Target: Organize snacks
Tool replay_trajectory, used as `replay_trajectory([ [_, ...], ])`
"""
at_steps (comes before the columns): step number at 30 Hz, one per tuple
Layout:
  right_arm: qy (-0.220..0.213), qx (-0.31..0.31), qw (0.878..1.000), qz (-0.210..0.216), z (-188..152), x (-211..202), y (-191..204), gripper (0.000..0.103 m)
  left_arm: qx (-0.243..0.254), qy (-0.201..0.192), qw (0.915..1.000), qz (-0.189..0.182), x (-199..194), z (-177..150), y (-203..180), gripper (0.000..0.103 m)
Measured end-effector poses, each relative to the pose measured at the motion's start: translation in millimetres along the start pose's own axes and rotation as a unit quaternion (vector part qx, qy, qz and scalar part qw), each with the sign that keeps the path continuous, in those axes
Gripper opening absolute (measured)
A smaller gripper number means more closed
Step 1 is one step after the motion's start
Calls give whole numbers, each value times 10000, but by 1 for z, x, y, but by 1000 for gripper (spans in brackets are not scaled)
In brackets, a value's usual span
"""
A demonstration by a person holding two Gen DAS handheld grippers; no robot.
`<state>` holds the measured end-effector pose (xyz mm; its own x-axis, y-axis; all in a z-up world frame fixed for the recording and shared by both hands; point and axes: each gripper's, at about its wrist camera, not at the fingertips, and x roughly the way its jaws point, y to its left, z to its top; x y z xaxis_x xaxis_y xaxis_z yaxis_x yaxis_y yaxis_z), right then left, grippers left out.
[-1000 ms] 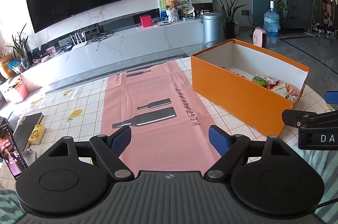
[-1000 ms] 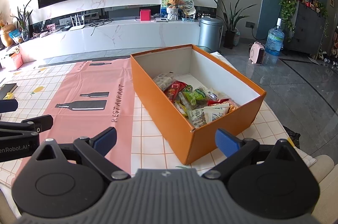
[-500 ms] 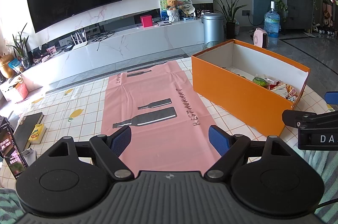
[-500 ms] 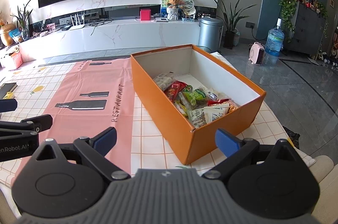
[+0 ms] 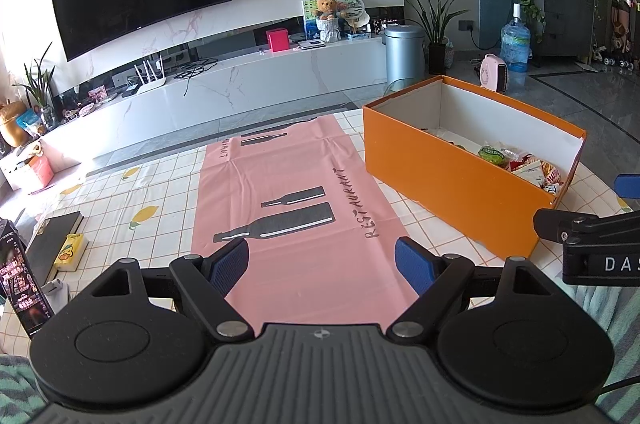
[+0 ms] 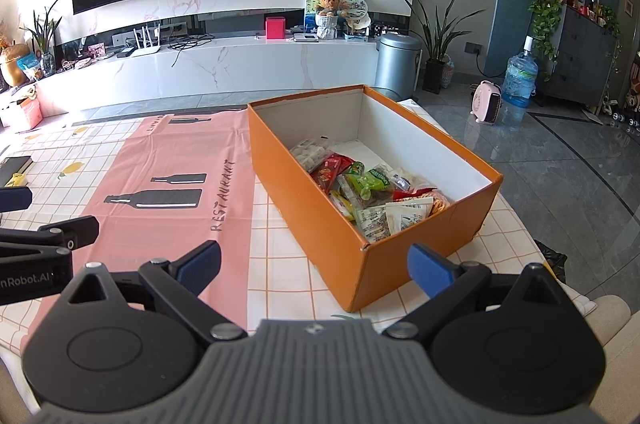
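Observation:
An open orange box [image 6: 316, 220] stands on the table at the right, also in the left wrist view [image 5: 440, 183]. Several snack packets [image 6: 368, 183] lie in its near half; some show over the wall in the left wrist view [image 5: 520, 163]. My left gripper [image 5: 322, 262] is open and empty above the near end of the pink mat [image 5: 288, 183]. My right gripper [image 6: 314, 268] is open and empty just in front of the box's near corner. Each gripper shows at the edge of the other's view.
The table has a checked cloth [image 5: 132, 199] with lemon prints. A dark book and a yellow packet [image 5: 72, 252] lie at its left edge, next to a dark carton [image 5: 20, 288]. Behind the table are a TV console and a bin [image 6: 398, 63].

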<state>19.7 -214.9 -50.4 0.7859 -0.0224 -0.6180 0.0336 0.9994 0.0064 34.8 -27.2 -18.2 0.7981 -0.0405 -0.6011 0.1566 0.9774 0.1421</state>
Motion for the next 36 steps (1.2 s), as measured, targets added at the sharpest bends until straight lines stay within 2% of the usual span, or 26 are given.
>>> replay_trajectory([
  [36,8,-35,10000,-4,0,1,0,97,-76,24,10000,-34,-7,0,-12,97],
])
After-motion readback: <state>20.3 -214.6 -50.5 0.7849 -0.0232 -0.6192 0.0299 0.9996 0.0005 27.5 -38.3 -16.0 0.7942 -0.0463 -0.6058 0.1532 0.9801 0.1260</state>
